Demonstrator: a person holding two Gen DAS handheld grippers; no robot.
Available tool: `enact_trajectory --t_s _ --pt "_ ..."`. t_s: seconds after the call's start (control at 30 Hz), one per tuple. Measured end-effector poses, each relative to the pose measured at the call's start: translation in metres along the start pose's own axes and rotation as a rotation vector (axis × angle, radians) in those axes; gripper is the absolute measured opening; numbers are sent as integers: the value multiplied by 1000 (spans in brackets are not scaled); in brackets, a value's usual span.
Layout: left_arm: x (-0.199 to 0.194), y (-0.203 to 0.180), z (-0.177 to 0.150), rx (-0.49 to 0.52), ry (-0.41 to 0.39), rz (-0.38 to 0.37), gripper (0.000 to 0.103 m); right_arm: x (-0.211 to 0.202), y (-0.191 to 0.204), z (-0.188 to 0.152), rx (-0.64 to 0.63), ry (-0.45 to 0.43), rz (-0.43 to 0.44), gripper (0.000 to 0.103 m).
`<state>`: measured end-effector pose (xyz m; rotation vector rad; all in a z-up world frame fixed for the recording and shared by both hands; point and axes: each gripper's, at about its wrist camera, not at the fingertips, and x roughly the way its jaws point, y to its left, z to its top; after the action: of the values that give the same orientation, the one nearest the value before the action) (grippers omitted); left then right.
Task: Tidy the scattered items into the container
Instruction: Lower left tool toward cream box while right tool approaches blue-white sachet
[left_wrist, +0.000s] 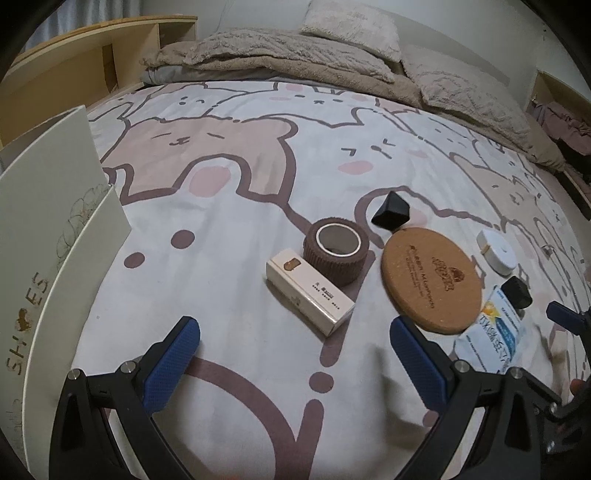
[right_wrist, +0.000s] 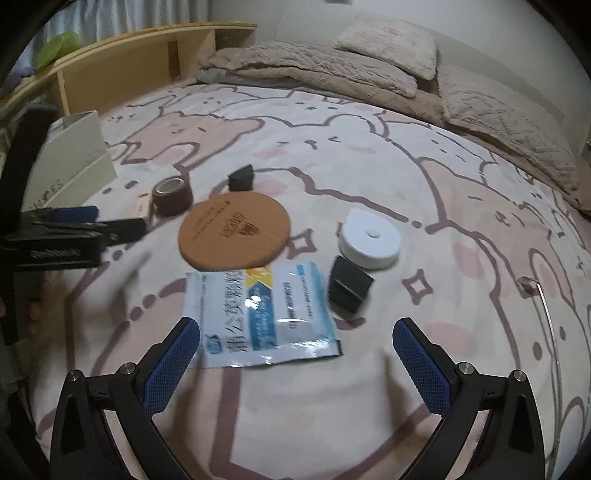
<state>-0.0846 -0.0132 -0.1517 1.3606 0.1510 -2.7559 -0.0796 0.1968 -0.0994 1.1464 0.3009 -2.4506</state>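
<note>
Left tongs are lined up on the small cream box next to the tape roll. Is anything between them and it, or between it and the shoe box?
Nothing visible. The left tongs are open with only bare bedsheet ahead of the cream box. The brown tape roll touches its far side. The shoe box stands off left, sheet between.

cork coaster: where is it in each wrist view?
Left wrist: cork coaster right of centre, beside the brown tape roll.
Right wrist: cork coaster left of centre, overlapping the blue-white sachet.
Shared landmark: the small black block just behind it.
</note>
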Motion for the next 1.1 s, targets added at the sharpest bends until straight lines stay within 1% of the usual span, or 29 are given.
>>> enact_trajectory --t_s 0.13,0.27,0.4,0.7,0.87,1.0,1.03,1.1 --pt "8 1 0 -7 23 34 103 5 8 1 -22 -2 23 103" --pt "13 4 -1 -14 42 78 103 16 14 2 -34 21 38 103" --pt "13 6 -2 -11 45 100 103 28 13 2 -27 64 50 103" --pt "14 8 -2 -4 53 146 103 36 11 1 -9 81 64 103" --pt "18 10 2 -27 50 154 103 37 19 1 -42 93 16 103" --pt "22 12 5 -42 45 158 103 37 17 1 -35 91 22 103" --pt "21 12 4 -41 40 155 103 37 17 1 -35 91 22 103" --pt "18 10 4 -33 34 119 103 37 18 1 -39 91 17 103"
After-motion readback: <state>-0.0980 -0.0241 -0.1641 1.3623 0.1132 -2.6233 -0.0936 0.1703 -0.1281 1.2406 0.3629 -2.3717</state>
